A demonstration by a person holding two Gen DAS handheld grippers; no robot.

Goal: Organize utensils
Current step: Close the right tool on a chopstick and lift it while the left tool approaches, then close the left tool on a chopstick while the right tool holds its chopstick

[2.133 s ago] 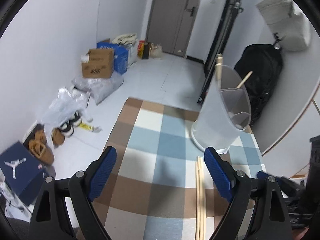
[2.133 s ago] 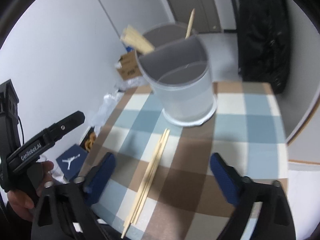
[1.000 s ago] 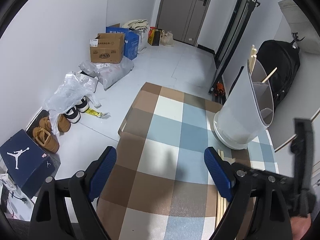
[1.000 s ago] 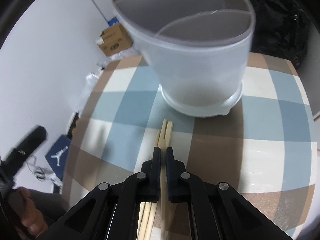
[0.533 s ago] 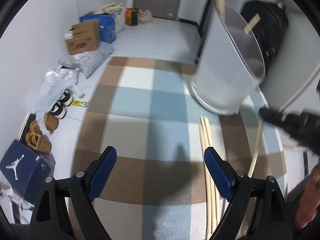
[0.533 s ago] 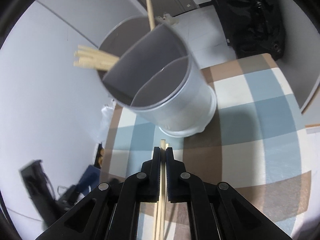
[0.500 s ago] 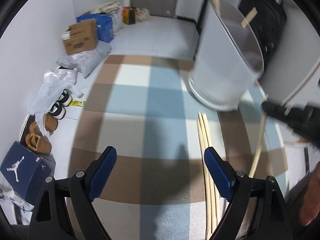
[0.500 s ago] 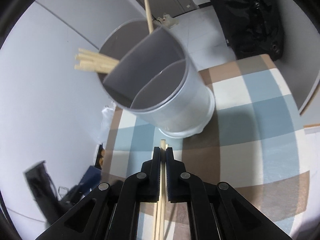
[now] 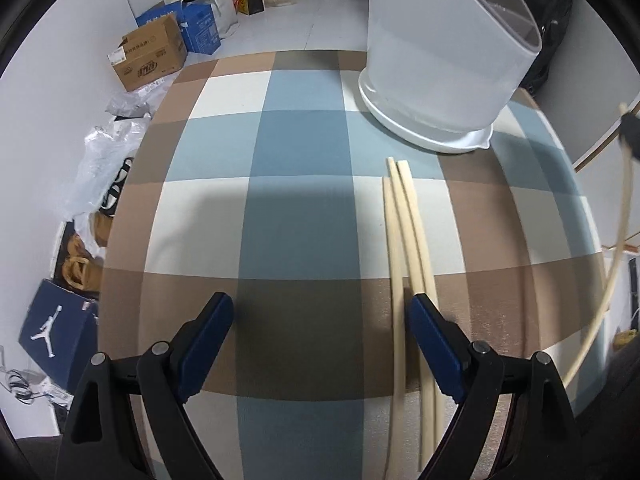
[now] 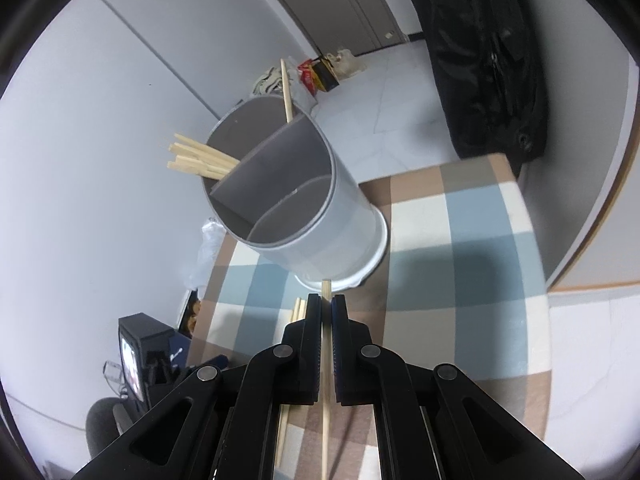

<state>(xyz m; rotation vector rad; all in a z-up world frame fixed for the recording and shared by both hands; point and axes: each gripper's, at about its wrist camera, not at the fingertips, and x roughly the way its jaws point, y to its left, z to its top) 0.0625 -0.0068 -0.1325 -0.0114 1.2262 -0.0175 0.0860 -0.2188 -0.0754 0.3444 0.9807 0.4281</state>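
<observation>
The right gripper [image 10: 327,312] still pinches one chopstick [image 10: 326,364], now lifted farther from the holder [image 10: 304,216] ahead. The left gripper [image 9: 320,312], jaws wide, has lowered; three chopsticks [image 9: 404,240] lie by its right jaw.

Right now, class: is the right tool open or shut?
Shut. In the right wrist view, the right tool has its jaws pressed onto a single pale wooden chopstick, lifted above the checked tablecloth.
</observation>
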